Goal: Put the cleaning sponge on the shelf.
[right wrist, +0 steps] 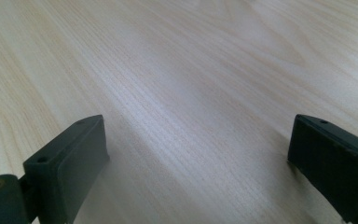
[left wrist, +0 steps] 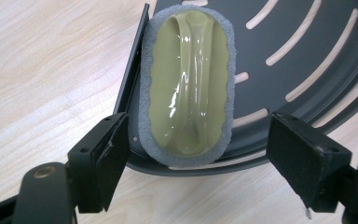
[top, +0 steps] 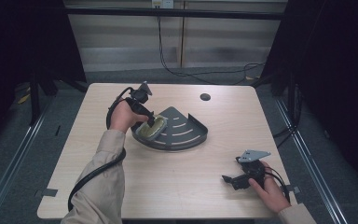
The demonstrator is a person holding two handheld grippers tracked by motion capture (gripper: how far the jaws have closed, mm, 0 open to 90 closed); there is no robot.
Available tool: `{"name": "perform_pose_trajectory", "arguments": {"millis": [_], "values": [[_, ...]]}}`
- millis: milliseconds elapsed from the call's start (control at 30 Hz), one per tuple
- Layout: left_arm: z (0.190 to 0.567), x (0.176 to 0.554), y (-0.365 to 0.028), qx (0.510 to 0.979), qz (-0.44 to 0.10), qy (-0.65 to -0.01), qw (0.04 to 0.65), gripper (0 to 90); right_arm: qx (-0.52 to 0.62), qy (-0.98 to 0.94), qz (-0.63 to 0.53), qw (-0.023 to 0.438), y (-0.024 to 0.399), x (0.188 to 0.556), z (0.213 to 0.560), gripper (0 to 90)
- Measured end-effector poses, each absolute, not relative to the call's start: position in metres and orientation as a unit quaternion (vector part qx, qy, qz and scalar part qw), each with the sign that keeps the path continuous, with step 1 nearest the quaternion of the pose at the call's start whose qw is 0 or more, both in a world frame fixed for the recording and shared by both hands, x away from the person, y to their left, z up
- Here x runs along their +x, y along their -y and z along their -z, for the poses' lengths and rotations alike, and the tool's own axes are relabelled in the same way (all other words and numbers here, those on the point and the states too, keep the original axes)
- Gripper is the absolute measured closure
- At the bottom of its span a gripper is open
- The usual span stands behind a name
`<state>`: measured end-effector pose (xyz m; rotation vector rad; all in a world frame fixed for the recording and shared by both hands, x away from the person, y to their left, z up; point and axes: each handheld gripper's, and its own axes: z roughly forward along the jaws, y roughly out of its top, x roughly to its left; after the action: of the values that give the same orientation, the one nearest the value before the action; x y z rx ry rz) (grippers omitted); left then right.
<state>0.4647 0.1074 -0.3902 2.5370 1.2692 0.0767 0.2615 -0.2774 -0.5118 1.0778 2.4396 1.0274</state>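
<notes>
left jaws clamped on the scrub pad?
No: in the left gripper view the jaws stand apart on either side of the scrub pad, which lies in the dark tray.

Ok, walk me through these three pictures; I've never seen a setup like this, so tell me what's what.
A person sits at a pale wooden table and holds a black two-jaw gripper in each hand. The high view looks down from above; the other two come from cameras riding on the grippers. The left gripper hangs over a dark grey, slotted, quarter-round metal corner shelf. In the shelf lies an olive-green scrubbing pad with a moulded plastic handle and grey felt edge. The jaws stand open either side of the pad without touching it, so nothing is held. The right gripper rests open over bare wood.
</notes>
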Motion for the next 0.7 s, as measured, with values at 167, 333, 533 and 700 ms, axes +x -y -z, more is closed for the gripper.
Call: {"name": "perform_pose_trajectory", "arguments": {"millis": [167, 333, 533, 700], "values": [[0.388, 0.460, -0.113, 0.882, -0.023, -0.445, 0.154, 21.0, 0.373, -0.845, -0.356, 0.141, 0.277, 0.261, 0.512, 4.1], [0.388, 0.454, -0.123, 0.880, -0.021, -0.449, 0.154, 21.0, 0.373, -0.845, -0.356, 0.141, 0.277, 0.261, 0.512, 4.1], [0.388, 0.447, -0.133, 0.877, -0.019, -0.455, 0.156, 21.0, 0.373, -0.845, -0.356, 0.142, 0.277, 0.261, 0.512, 4.1], [0.390, 0.441, -0.141, 0.875, -0.015, -0.458, 0.157, 21.0, 0.373, -0.845, -0.356, 0.141, 0.277, 0.262, 0.512, 4.1]]}}
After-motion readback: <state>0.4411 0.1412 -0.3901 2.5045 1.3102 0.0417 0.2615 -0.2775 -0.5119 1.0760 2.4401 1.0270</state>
